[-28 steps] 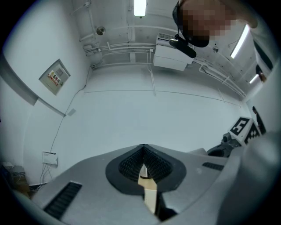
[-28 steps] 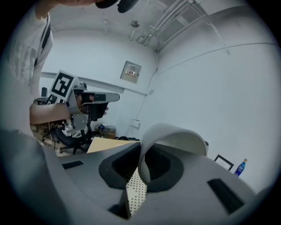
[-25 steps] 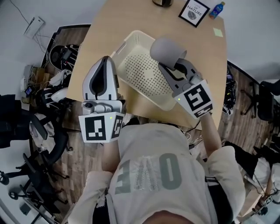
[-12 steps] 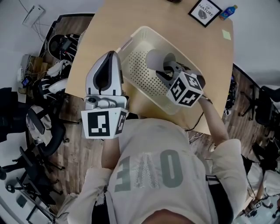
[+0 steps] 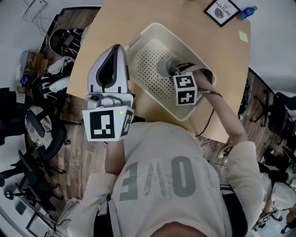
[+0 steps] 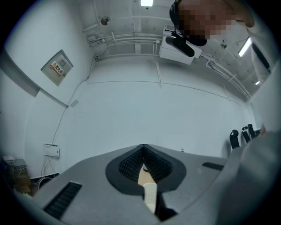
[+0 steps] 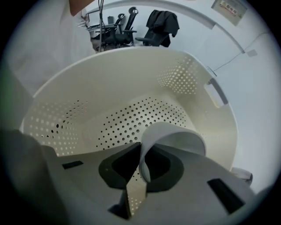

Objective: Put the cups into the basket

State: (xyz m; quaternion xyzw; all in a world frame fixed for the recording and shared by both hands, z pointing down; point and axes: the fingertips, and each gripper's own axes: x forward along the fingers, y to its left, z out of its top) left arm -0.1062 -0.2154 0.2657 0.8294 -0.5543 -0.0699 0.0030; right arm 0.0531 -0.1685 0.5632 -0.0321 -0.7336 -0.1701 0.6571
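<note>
A cream perforated basket (image 5: 149,33) stands on the wooden table (image 5: 104,28). My right gripper (image 5: 175,70) reaches down into it, shut on the rim of a grey cup (image 5: 165,66). In the right gripper view the cup (image 7: 178,134) lies tilted, its wall pinched between the jaws of the right gripper (image 7: 141,154), just above the dotted basket floor (image 7: 131,118). My left gripper (image 5: 114,50) is held beside the basket's left rim, shut and empty. Through the left gripper view, the left gripper (image 6: 143,149) points at a bare white wall.
A framed picture (image 5: 222,10), a small blue bottle (image 5: 248,11) and a green sticky note (image 5: 243,35) sit at the table's far right corner. Office chairs (image 5: 32,134) and cables (image 5: 55,69) crowd the floor to the left.
My right gripper has carried the grey cup from above the basket's near rim down into the basket. The left gripper has barely moved.
</note>
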